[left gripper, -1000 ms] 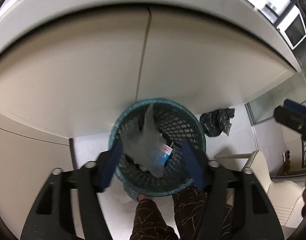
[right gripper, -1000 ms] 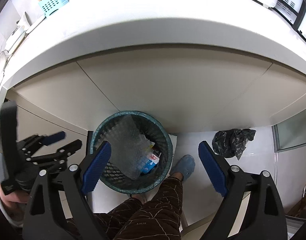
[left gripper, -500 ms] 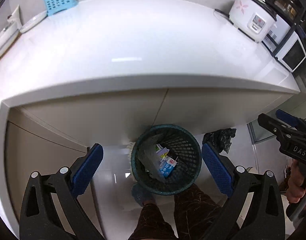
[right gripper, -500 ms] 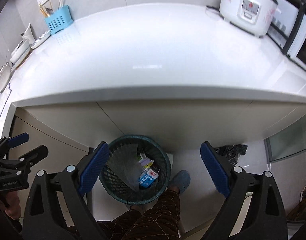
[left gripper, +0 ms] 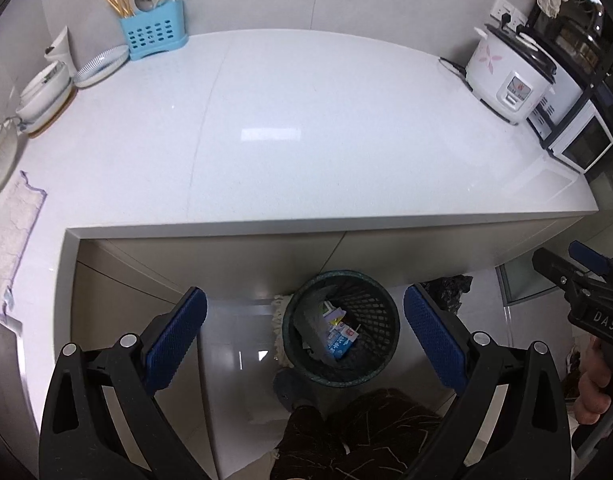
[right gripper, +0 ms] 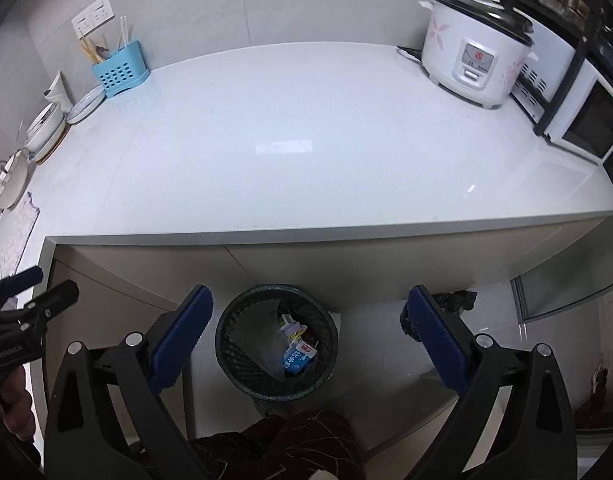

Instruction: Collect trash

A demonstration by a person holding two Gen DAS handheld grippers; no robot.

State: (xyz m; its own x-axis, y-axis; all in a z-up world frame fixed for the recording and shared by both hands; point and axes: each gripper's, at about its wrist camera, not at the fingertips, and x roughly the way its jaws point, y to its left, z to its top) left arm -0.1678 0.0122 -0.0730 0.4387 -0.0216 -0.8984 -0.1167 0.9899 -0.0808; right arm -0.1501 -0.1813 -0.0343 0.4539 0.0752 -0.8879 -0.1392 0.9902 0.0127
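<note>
I hold the left gripper (left gripper: 305, 340) and right gripper (right gripper: 310, 338) high, both spread wide and empty. The dark green mesh wastebasket (left gripper: 380, 312), at six o'clock below the white countertop's (left gripper: 306, 128) front edge, holds a blue-and-white carton (left gripper: 341, 343) and clear plastic sheet (right gripper: 266, 336). Open room lies above the counter.

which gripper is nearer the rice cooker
Right. The right gripper hangs on the rice cooker side of the counter; the left gripper is further toward the blue utensil holder side. Both are open above the bin.
</note>
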